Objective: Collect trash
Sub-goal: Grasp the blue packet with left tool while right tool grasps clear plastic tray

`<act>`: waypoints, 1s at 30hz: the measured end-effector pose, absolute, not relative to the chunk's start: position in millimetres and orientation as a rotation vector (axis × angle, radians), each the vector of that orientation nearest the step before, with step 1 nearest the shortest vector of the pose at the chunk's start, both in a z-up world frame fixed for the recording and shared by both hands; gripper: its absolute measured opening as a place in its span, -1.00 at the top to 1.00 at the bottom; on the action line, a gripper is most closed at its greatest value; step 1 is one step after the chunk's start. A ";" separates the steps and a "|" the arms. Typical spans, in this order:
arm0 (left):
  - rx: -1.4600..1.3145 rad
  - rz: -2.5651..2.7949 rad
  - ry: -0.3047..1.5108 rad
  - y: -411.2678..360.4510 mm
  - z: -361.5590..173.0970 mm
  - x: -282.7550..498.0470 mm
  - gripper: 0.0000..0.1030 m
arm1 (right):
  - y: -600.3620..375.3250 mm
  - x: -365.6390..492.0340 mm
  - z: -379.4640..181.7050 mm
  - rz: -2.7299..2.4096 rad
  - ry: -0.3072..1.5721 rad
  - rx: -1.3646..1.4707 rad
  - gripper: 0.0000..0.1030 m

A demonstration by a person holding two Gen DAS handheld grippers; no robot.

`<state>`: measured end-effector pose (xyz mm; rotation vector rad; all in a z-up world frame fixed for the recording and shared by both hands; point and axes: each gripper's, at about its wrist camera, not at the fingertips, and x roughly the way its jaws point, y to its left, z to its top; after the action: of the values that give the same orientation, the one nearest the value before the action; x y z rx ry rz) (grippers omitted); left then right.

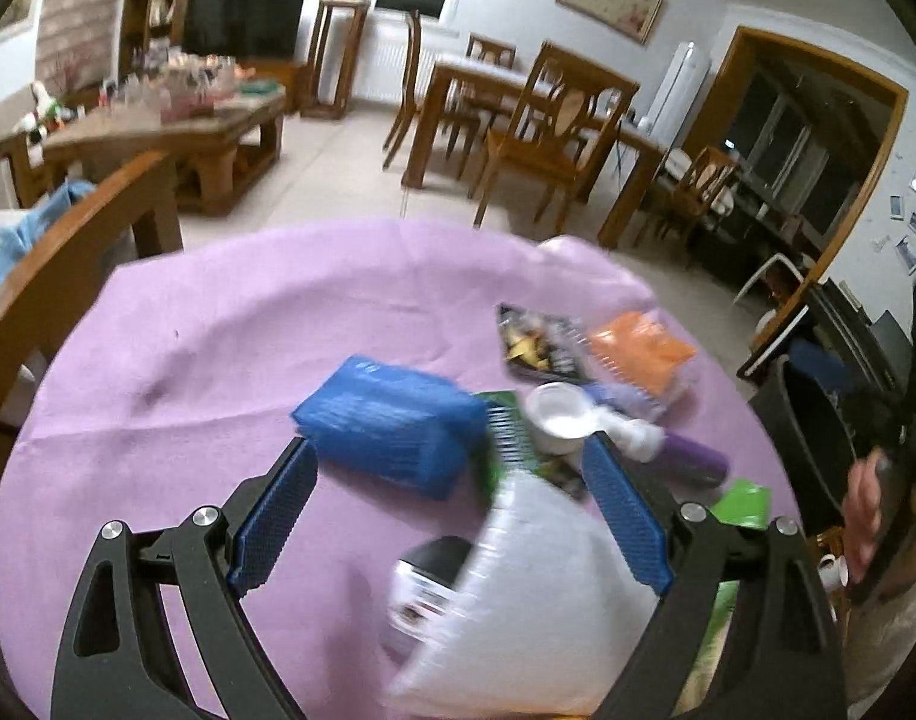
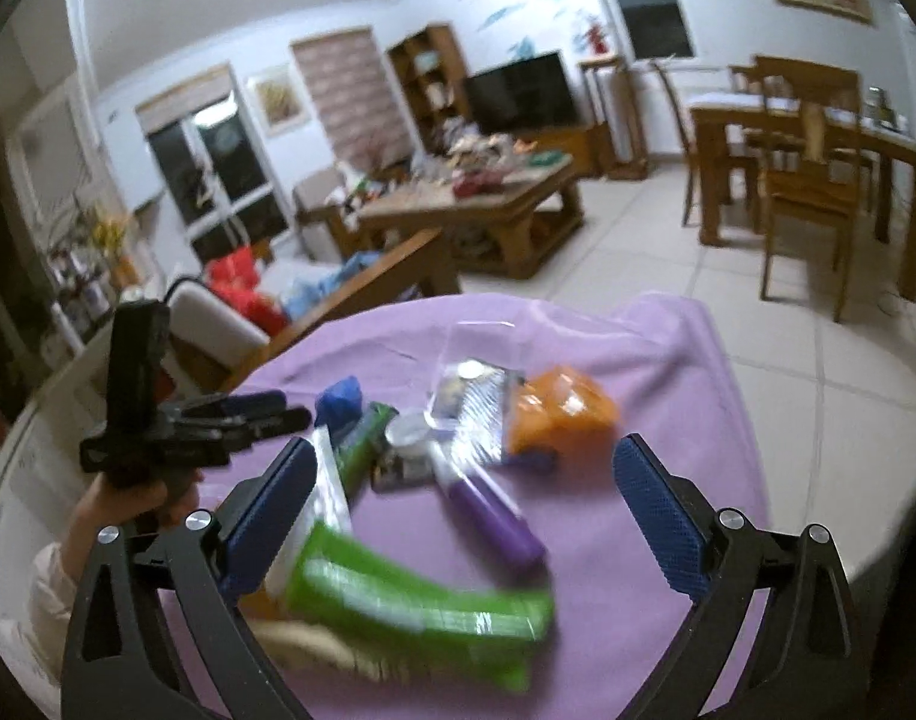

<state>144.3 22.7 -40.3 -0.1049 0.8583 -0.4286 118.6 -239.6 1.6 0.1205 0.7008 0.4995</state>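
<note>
I see little collected yet — both my left gripper [image 1: 446, 492] and right gripper [image 2: 463, 504] gape empty over litter still heaped mid-way across the round purple-clothed table [image 1: 218, 324] — blue packet [image 1: 392, 429], orange bag [image 2: 559, 414], green wrapper [image 2: 410, 600]

Trash lies in a loose heap on purple cloth [image 2: 667, 360]: blue pack [image 1: 392, 426] at 9 o'clock, orange bag [image 2: 562, 411] at 2, purple tube [image 2: 493, 516] in centre, green wrapper [image 2: 416, 606] at 6, blurred.

My left wrist camera looks down close over the purple cloth [image 1: 218, 360], facing the dining table [image 1: 487, 84]; my right one angles toward the television [image 2: 520, 93] (both share the cloth's litter).
</note>
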 end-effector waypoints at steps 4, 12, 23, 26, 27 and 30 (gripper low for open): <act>-0.105 -0.440 0.895 28.5 -45.7 168.6 -0.73 | -204.1 177.4 -8.2 0.508 0.823 0.078 -0.89; -0.029 -0.454 0.900 23.8 -59.4 180.4 -0.71 | -171.7 234.3 -37.8 0.483 0.965 0.029 -0.80; -0.047 -0.500 0.876 31.2 -56.7 169.7 0.01 | -171.8 221.8 -48.9 0.506 0.938 0.000 0.09; -0.048 -0.469 0.895 32.7 -55.7 167.5 -0.03 | -186.0 205.6 -36.8 0.513 0.883 0.050 0.09; -0.063 -0.469 0.896 34.2 -54.3 164.0 -0.03 | -194.0 199.2 -31.9 0.515 0.866 0.067 0.09; -0.081 -0.449 0.866 42.4 -45.4 147.2 -0.56 | -214.4 175.7 -18.6 0.526 0.813 0.115 0.09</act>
<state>147.2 42.4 -45.4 -0.0806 0.8655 -0.4492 175.7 -214.4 -18.6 0.1154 0.8132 0.5255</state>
